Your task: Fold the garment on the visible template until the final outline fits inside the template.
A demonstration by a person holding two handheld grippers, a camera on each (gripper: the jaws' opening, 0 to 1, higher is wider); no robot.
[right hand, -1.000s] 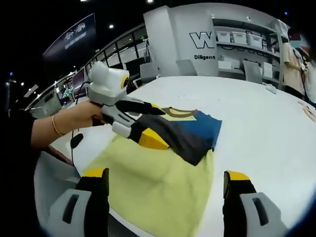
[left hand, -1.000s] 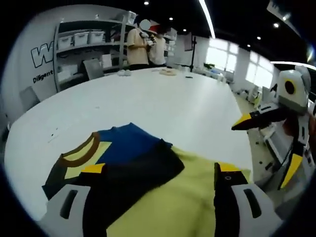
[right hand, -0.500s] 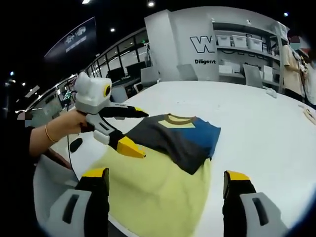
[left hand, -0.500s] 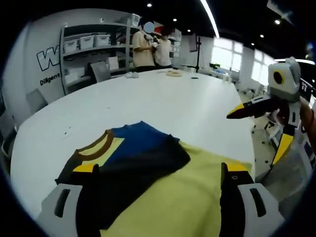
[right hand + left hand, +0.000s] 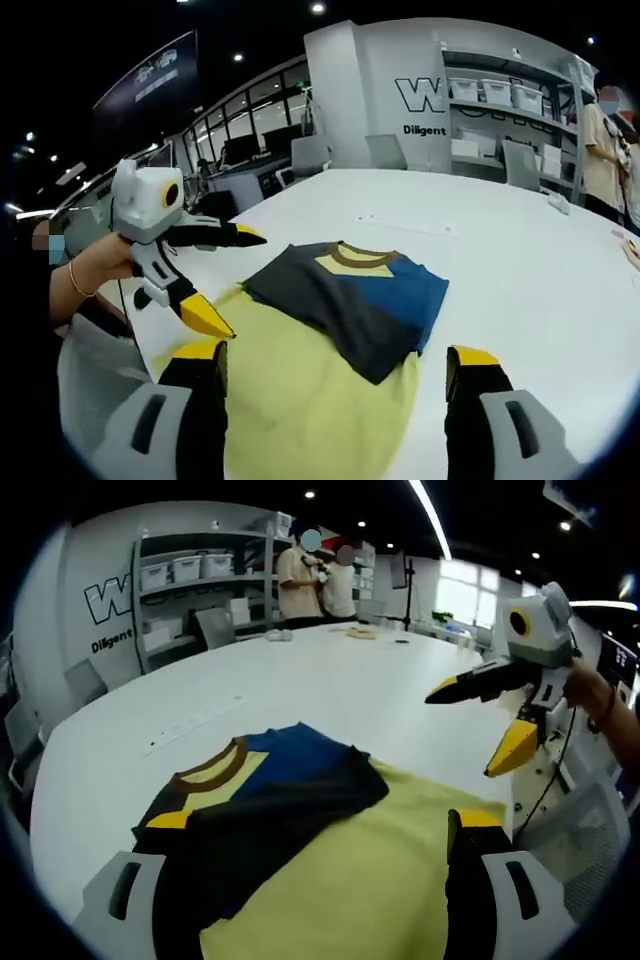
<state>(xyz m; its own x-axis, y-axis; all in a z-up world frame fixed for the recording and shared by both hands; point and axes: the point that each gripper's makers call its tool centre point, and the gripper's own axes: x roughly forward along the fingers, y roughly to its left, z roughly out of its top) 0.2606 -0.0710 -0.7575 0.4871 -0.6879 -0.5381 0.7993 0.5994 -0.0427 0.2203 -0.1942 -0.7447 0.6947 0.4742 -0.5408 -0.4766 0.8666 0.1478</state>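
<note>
A folded garment (image 5: 275, 795), dark grey and blue with a yellow patch and brown collar, lies half on a pale yellow template (image 5: 370, 880). My left gripper (image 5: 322, 820) is open above the template's near side with nothing held. My right gripper (image 5: 470, 730) hangs open in the air off to the right of the garment, held by a hand. In the right gripper view, the garment (image 5: 350, 295) rests on the far part of the template (image 5: 300, 390). My right gripper (image 5: 335, 352) is open over the template. My left gripper (image 5: 232, 282) is open, apart from the garment's left edge.
The white table (image 5: 330, 685) stretches far beyond the garment. Small items (image 5: 360, 632) lie at its far end, where two people (image 5: 320, 565) stand. Shelves with bins (image 5: 190, 575) line the wall. Grey chairs (image 5: 310, 155) stand around the table edge.
My left gripper has let go of the dark fold and drawn back from the garment. My right gripper has also lifted away. The garment lies flatter and still.
</note>
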